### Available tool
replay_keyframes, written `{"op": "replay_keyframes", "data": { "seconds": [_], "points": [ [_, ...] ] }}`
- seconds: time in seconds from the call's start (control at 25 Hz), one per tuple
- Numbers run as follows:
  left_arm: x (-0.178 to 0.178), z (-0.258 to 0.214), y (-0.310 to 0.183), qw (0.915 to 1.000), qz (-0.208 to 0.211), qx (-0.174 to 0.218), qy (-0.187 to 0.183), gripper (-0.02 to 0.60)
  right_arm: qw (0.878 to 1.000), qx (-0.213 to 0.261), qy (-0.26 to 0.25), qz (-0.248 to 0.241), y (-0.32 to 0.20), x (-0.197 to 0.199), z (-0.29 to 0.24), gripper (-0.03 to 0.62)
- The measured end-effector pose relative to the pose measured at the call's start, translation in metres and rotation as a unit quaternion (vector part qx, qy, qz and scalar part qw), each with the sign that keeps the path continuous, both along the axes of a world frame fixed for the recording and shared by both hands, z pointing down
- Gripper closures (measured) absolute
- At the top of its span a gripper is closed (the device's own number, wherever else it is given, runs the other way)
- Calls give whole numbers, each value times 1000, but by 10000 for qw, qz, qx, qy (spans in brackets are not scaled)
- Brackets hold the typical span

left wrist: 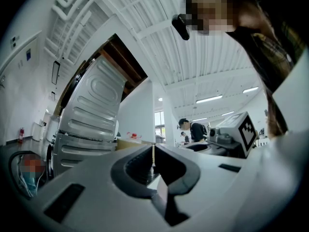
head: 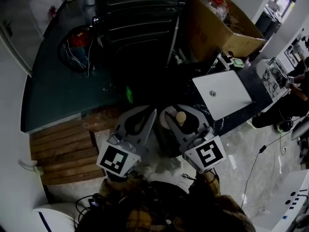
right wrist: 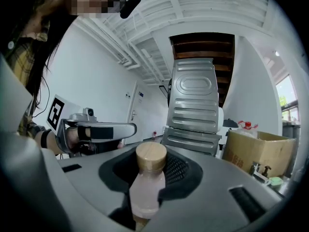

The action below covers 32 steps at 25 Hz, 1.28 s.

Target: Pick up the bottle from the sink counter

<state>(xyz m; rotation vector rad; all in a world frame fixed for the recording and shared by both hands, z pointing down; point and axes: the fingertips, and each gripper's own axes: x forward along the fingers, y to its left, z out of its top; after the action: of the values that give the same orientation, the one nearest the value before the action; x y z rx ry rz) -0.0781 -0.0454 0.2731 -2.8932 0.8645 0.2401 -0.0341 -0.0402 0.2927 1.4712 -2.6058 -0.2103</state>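
Dark counter (head: 53,91) runs across the far side of the workspace, matte green on the left and near-black, speckled stone on the right, so read fine detail from the gripper views. Begin at the right gripper (head: 181,112): its ribbed black pads (right wrist: 179,170) are clamped on the body of the bottle (right wrist: 146,190), just below the cap (right wrist: 151,157). This placement appears deliberate, since the narrow body seats in the curved pad recess while the wider cap stays above it as a stop against slipping. The bottle is upright, with a smooth, pale pink, frosted body and a short, round, wood-toned cap. In the head view it sits off the counter's near edge, close in front of you, so treat it as already lifted; contact beneath its base cannot be confirmed. The left gripper (left wrist: 153,154) is closed with nothing in it, its jaws meeting along a thin seam, and is parked just beside the right one, probably to keep it clear of the lift. Both gripper shells are smooth grey plastic with a marker cube at the rear. Farther out, a tall grey pressed-metal housing (right wrist: 195,105) with horizontal ribs stands at the counter's far edge. A flat white panel (head: 227,93) lies at the right near corner, and an open cardboard box (head: 219,30) stands behind it.
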Motion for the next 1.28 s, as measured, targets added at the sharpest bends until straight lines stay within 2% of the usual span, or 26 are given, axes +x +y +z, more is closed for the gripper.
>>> {"op": "replay_keyframes", "data": {
  "seconds": [0.16,0.48,0.64,0.8,1.08,1.28],
  "points": [
    [-1,2,2,9997,-16,-258,1,557,10000,11,-68,-5,-1,0,-1,473],
    [-3,5,1,9996,-51,-272,-13,557,10000,10,-29,57,-1,1,0,473],
    [-7,8,-1,9999,-82,-66,-54,557,9999,3,-5,108,-1,3,2,473],
    [-9,7,-1,9999,-97,-29,-8,557,9999,-1,-18,140,0,4,3,473],
    [-8,8,3,9995,-129,-293,-22,557,9999,-38,-46,136,3,5,4,473],
    [-7,8,8,9994,-145,-304,-34,557,9999,-56,-41,130,7,7,7,473]
  ]
}}
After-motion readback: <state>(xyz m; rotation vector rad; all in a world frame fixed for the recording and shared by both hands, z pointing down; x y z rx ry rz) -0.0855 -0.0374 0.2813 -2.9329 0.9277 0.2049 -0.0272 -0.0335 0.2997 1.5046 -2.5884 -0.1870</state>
